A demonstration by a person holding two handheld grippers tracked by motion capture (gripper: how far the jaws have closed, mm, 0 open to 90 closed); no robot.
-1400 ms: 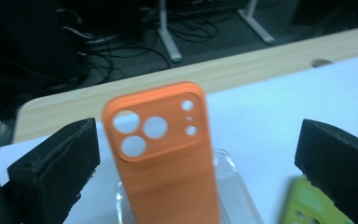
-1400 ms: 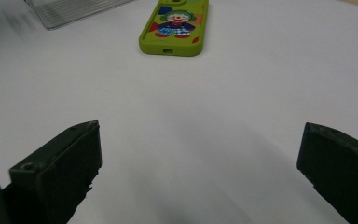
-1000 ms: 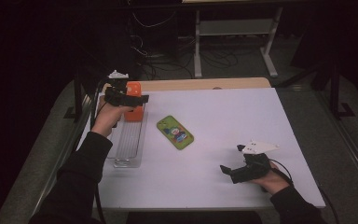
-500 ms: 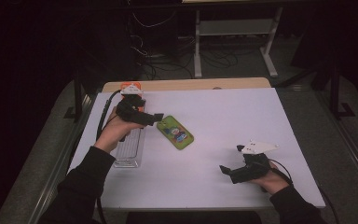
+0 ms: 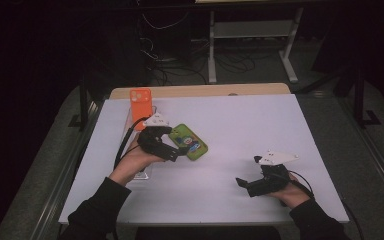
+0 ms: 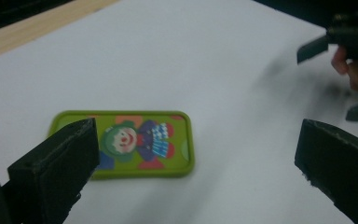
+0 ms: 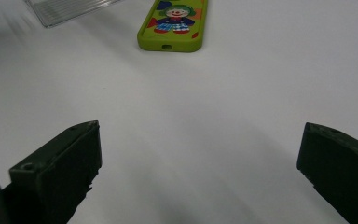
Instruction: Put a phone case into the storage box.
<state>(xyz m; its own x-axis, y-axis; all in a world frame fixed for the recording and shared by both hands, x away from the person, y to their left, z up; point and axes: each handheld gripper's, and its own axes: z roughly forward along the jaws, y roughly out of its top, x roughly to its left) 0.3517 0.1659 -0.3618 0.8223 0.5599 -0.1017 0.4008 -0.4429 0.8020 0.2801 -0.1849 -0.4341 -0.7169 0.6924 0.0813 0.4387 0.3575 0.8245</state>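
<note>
A green phone case (image 5: 191, 142) with a clown picture lies flat on the white table (image 5: 240, 125). My left gripper (image 5: 176, 154) hovers at its near-left edge, jaws wide open and holding nothing. In the left gripper view the green case (image 6: 126, 144) lies just ahead between the open jaws of that gripper (image 6: 196, 140), nearer the left jaw. My right gripper (image 5: 245, 186) rests near the table's front right, open and empty. The right gripper view looks across bare table between its own gripper's (image 7: 200, 140) jaws to the green case (image 7: 173, 23) farther off.
An orange phone case (image 5: 141, 101) stands upright at the far end of a clear plastic rack (image 5: 141, 172) along the table's left side. The rack's corner (image 7: 70, 9) shows in the right gripper view. A wooden strip (image 5: 205, 91) borders the table's far edge.
My left gripper has left the orange case at the rack and swung right and nearer, down to the green case. The right gripper has stayed put.
</note>
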